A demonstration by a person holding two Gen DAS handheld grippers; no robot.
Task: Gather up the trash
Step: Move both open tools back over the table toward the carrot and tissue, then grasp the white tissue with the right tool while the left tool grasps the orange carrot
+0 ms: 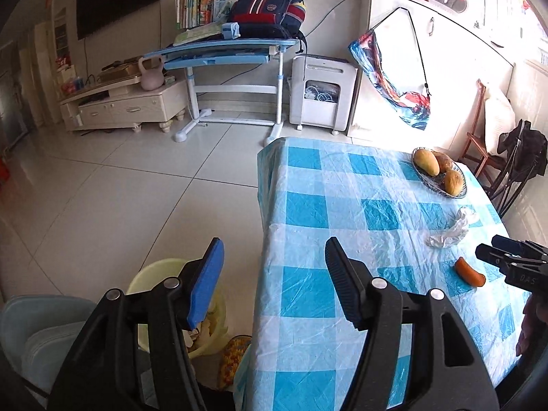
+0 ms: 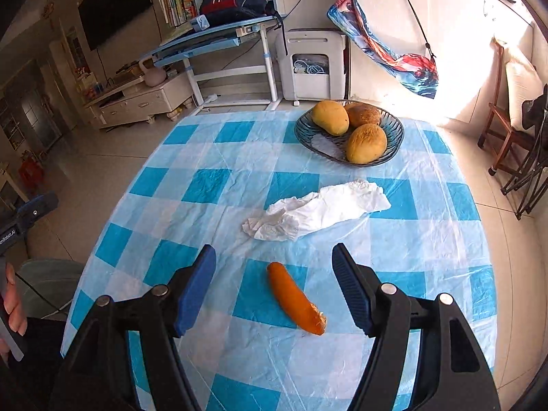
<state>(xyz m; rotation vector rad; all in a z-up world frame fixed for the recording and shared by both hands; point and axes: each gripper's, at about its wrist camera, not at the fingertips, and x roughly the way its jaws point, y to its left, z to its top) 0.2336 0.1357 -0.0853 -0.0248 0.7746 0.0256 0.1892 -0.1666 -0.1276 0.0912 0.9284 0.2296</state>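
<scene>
Between the fingers of my right hand-held gripper (image 2: 274,287), low on the checked surface (image 2: 212,185): one orange sausage (image 2: 295,298), lying flat and slantwise, touched by neither pad. Jaws stand apart with nothing in them. I judge I hold them wide and pitched downward so both pads can drop either side of the sausage, which I read as the next piece to lift.

Just beyond the sausage, farther from my right hand-held gripper: one crumpled white tissue (image 2: 318,210), loose on the cloth, apart from the sausage. Likely trash too, and soft enough to pinch anywhere.

Farther again, toward the far edge: one dark wire bowl (image 2: 394,137) with three mangoes (image 2: 330,117). Kept together in a dish, so I take them as food to leave alone.

Under and to the left of my left hand-held gripper (image 1: 274,284), down on the floor beside the surface: one pale yellow bin (image 1: 150,274), open-topped, scraps visible inside past my left finger. Its place at the edge suits dropping things straight off the side. My left jaws also stand apart and empty, straddling the edge of the cloth, which I judge puts them free to take a second item.

Off to the right of my left hand-held gripper: the same sausage (image 1: 470,271) and tissue (image 1: 448,231), with my other gripper's tips beside them.
</scene>
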